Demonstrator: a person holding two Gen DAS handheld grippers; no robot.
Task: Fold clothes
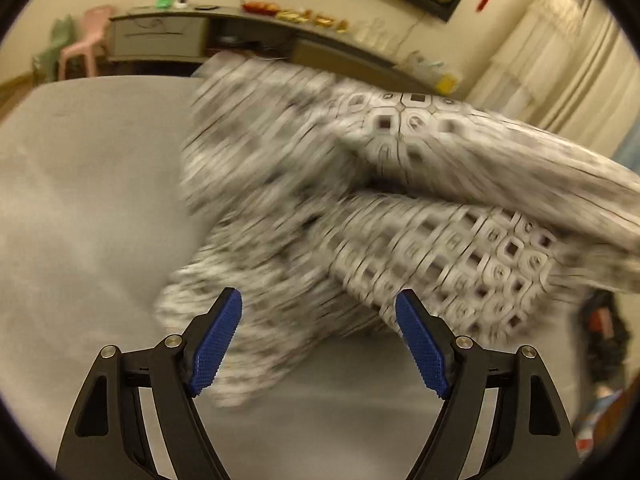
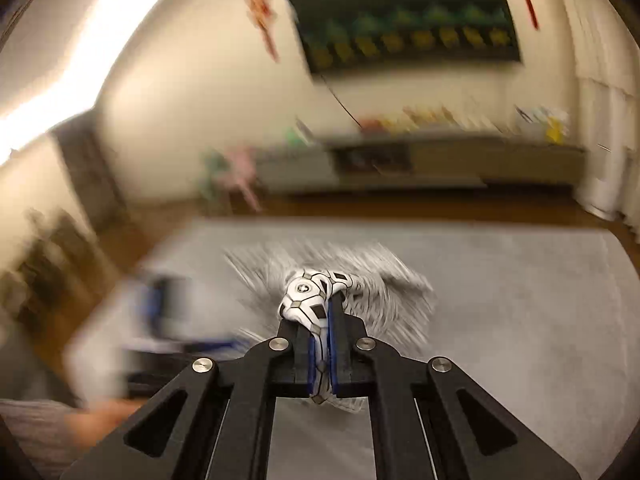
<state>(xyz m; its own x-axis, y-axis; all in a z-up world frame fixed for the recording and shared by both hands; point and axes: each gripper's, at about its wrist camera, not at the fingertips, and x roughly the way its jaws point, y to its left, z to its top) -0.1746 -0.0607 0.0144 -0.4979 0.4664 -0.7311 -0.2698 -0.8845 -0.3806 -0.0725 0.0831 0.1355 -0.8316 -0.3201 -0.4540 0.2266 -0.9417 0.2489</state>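
A white garment with a black and grey geometric print (image 1: 360,200) hangs bunched and motion-blurred over the grey bed surface (image 1: 88,200). My left gripper (image 1: 320,312) is open just below it, blue pads (image 1: 218,344) wide apart with nothing between them. In the right wrist view my right gripper (image 2: 326,312) is shut on a fold of the same garment (image 2: 308,296), which bulges out above the fingertips and trails down blurred toward the grey surface (image 2: 520,300). A blurred shape with blue at the left edge (image 2: 160,304) looks like the other gripper.
A long low cabinet (image 1: 168,36) with small items stands against the far wall, pink and green plastic chairs (image 1: 84,40) beside it. A dark framed picture (image 2: 404,12) and red hangings are on the wall. White curtains (image 1: 552,60) hang at the right.
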